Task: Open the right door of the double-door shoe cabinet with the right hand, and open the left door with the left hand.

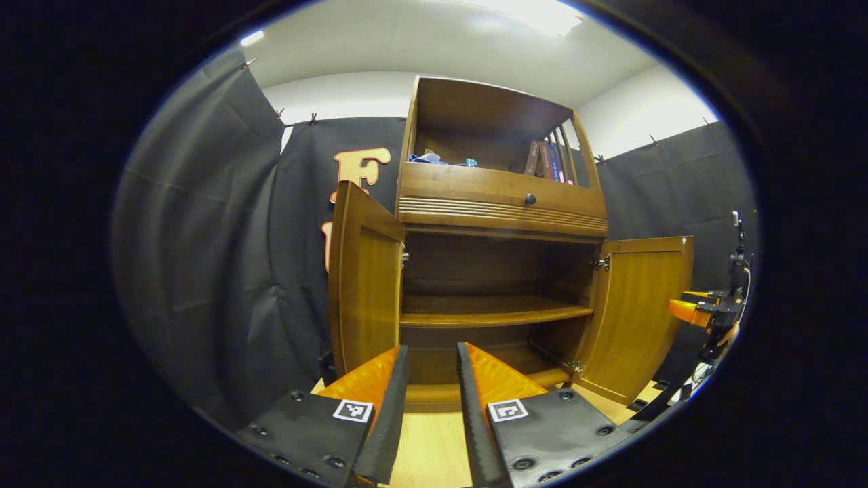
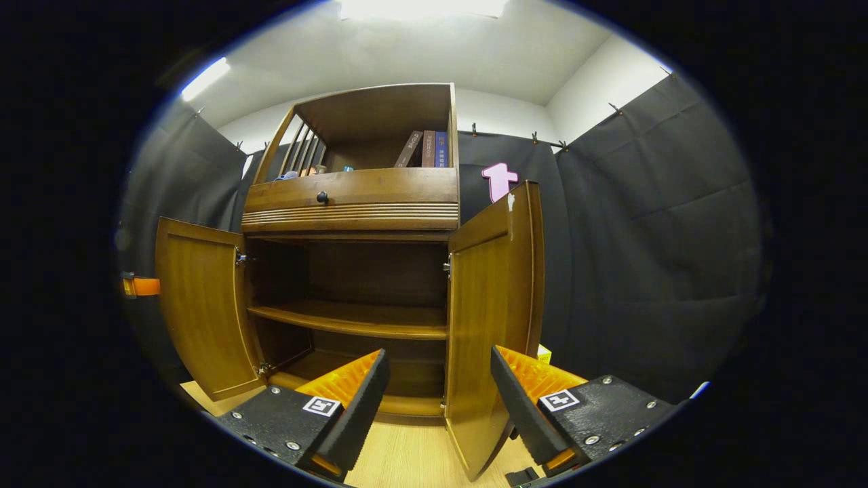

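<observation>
Straddled by the wide-parted right gripper (image 2: 437, 400), the right door (image 2: 491, 318) stands edge-on between its fingers; the left gripper (image 1: 432, 386) is seen narrowly parted, empty.

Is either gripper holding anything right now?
No. The right gripper straddles the right door's edge, fingers apart, not pressing. The left gripper is open near the left door.
</observation>
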Demonstrator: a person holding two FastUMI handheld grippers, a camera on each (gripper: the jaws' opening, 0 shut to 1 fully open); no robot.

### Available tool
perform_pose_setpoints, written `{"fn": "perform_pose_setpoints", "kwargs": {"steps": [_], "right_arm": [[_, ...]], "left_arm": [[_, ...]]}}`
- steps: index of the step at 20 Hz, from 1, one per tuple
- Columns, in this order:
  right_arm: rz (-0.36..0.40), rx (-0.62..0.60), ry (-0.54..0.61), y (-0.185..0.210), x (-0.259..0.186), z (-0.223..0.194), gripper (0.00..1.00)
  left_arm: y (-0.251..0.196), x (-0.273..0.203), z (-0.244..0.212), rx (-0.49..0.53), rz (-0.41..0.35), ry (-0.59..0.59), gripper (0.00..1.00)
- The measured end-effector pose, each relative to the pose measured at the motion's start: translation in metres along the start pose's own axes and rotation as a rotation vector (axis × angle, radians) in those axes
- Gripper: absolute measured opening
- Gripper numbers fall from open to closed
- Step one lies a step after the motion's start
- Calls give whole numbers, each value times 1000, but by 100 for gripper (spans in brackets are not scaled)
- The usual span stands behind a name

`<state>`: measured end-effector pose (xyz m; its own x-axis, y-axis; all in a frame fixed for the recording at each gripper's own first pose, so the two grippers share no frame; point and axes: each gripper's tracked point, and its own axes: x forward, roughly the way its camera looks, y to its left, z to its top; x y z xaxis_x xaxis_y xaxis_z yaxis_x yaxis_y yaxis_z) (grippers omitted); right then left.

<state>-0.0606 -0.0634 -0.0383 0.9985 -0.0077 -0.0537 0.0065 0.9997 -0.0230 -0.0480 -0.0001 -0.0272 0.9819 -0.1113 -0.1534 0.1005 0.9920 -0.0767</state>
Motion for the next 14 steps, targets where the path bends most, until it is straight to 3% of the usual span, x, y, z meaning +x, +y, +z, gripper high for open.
{"fn": "perform_pose_setpoints", "kwargs": {"steps": [1, 4, 5, 8, 10, 14], "right_arm": [[-3, -1, 1, -3, -1, 1, 92], [-8, -7, -6, -7, -5, 4, 91], [-8, -7, -7, -8, -6, 3, 91], [-10, -18, -9, -8, -8, 3, 92], [-8, -20, -6, -6, -8, 3, 92], [2, -23, -14, 1, -8, 7, 92]], "left_arm": [[-6, 4, 0, -6, -5, 2, 45], [-13, 9, -3, -7, -10, 11, 58], [-13, 9, -3, 1, -2, 16, 62], [-14, 10, 1, 14, 4, 1, 87], [-11, 9, 0, 14, 17, 2, 94], [-5, 8, -1, 16, 31, 2, 97]]}}
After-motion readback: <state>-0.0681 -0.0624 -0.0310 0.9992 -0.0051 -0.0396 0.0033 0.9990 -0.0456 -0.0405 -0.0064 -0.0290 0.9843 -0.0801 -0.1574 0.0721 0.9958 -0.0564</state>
